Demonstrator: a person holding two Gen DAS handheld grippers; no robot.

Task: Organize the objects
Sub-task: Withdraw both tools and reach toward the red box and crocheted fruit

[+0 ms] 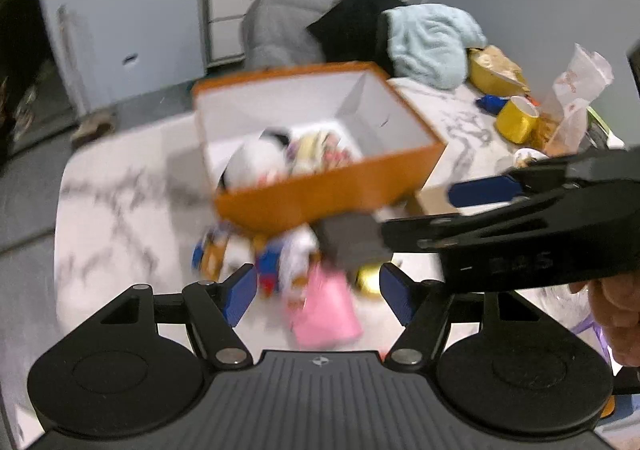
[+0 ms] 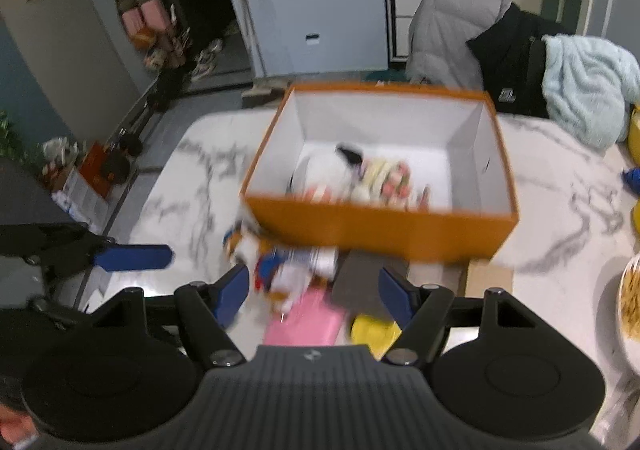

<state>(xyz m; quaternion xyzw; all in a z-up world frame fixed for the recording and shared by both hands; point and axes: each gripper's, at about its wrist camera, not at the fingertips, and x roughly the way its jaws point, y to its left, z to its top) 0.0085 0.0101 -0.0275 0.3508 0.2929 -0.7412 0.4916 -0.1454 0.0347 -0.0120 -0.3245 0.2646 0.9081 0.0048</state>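
Observation:
An orange box with a white inside stands on the marble table. It holds a white-and-black plush toy and some colourful packets. In front of it lies a blurred heap: a pink packet, a dark grey block, a yellow thing and a blue-red-white item. My left gripper hangs open above the pink packet. My right gripper is open over the heap, with nothing pressed between its pads.
A gold tape roll, a yellow bowl and a plastic bag crowd the table's right side. A plate of snacks sits at the right edge. A light blue towel and coats hang on chairs behind the box.

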